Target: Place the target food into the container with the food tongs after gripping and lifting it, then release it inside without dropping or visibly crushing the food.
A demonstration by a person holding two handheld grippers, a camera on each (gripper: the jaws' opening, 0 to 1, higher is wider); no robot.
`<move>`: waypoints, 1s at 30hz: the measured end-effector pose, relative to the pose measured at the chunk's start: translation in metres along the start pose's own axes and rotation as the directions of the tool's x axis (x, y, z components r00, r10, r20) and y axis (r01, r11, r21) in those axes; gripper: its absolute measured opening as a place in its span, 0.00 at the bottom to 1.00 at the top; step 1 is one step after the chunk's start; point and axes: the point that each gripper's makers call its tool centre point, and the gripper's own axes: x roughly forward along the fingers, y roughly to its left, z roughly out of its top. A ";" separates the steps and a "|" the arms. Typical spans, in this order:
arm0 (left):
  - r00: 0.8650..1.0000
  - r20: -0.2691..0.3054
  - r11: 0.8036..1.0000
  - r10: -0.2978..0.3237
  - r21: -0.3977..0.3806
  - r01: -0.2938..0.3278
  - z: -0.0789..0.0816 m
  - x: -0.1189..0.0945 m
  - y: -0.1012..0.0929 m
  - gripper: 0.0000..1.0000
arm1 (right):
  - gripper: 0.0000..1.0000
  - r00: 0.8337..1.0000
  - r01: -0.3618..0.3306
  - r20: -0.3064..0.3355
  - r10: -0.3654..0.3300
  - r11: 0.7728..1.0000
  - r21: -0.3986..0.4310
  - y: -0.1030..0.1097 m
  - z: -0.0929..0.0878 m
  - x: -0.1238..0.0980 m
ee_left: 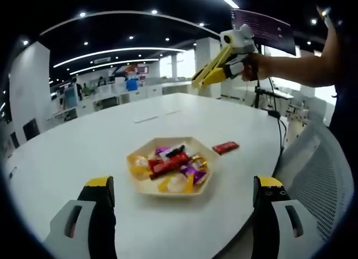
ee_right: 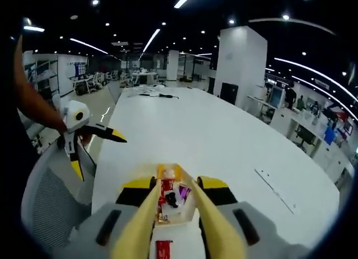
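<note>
My left gripper hangs with jaws wide apart before the hexagonal tray of wrapped candies on the white table. My right gripper clamps yellow tongs above it, their arms apart. A red bar lies just beside the tray.

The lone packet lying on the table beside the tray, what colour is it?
Red. The packet shows best in the left gripper view, right of the tray.
</note>
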 end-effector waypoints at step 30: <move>1.000 -0.002 1.000 0.013 -0.005 -0.013 0.000 -0.001 0.003 0.99 | 0.30 0.994 0.104 -0.020 -0.104 0.994 0.027 -0.002 -0.085 -0.071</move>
